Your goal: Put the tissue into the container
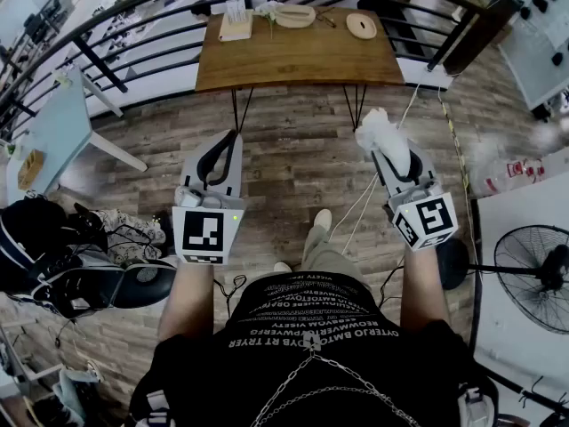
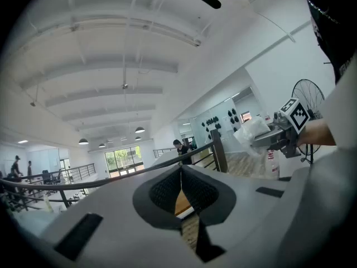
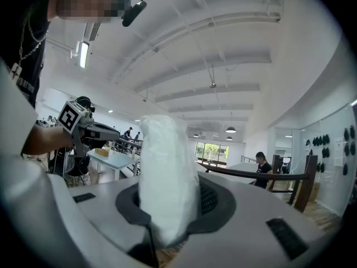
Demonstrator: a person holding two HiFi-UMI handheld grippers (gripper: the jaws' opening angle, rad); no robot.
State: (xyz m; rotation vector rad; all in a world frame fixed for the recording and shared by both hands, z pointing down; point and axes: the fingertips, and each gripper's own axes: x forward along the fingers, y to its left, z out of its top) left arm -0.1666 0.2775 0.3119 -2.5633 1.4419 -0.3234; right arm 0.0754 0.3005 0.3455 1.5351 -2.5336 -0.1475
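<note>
Head view: I saw both grippers held out about level over the wood-plank floor (image 1: 293,172), short of the brown wooden table (image 1: 298,60) that stood against the black metal railing (image 1: 133,7).
Right gripper (image 1: 391,154): pinched on the crumpled white tissue (image 1: 380,132) — the pads gripped the lower part of the wad and the rest billowed up past the tips.
Right gripper view: the tissue filled the gap between the jaws.
Left gripper (image 1: 233,137): jaws pressed together at the tips, with nothing between them.
Tissue's place: up in the air in the right gripper, well apart from the table.
Table's far edge: a pale oval wooden bowl (image 1: 296,16), with a round wooden disc (image 1: 361,25) to its right.
</note>
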